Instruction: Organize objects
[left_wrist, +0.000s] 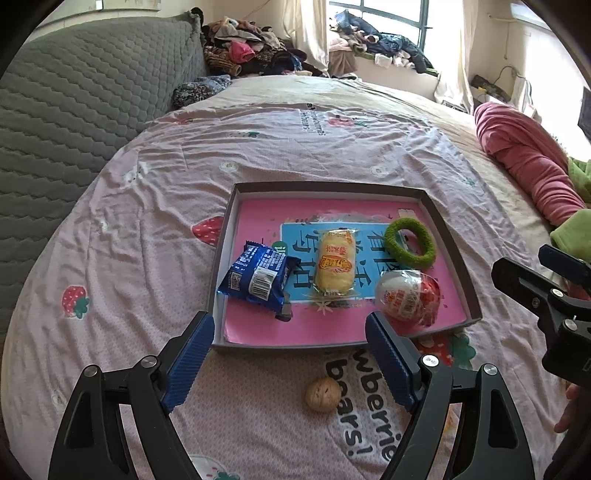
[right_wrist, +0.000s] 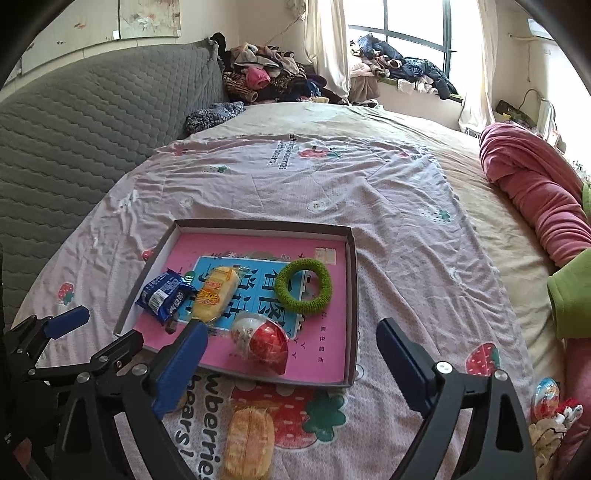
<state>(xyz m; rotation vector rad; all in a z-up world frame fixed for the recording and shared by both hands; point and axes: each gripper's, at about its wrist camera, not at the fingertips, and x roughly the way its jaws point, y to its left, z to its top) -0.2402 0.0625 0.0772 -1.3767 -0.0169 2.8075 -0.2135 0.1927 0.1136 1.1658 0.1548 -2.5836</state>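
I have both tools over the near edge of the tray (left_wrist: 448, 236), a shallow square cardboard box lid with grey walls and a glossy pink printed floor, lying flat on the wrinkled, strawberry-print bedsheet (left_wrist: 155, 206). My left gripper (left_wrist: 290, 334) stands wide with nothing between its ribbed blue pads; my right gripper (right_wrist: 291, 345) is spread wide too and holds nothing. Inside the tray, at its left wall, a crinkly blue foil snack packet (left_wrist: 258, 277) leans over the rim; just beside it toward the tray's middle lies an oblong yellow cake (left_wrist: 334, 262) in clear film. At the tray's right side a fuzzy green ring (left_wrist: 410, 242) lies flat, and nearer me a smooth egg-shaped toy (left_wrist: 408, 297) — white and red under crackly wrap — rests close to the tray's front wall. Outside the tray, just in front of its near wall, a small round wrinkled walnut (left_wrist: 323, 393) sits on the sheet, and a second wrapped cake (right_wrist: 249, 441) lies in front of the tray as well. The tray's far half is bare floor, and the sheet beyond its far wall is open up to the quilted grey headboard (left_wrist: 74, 110).
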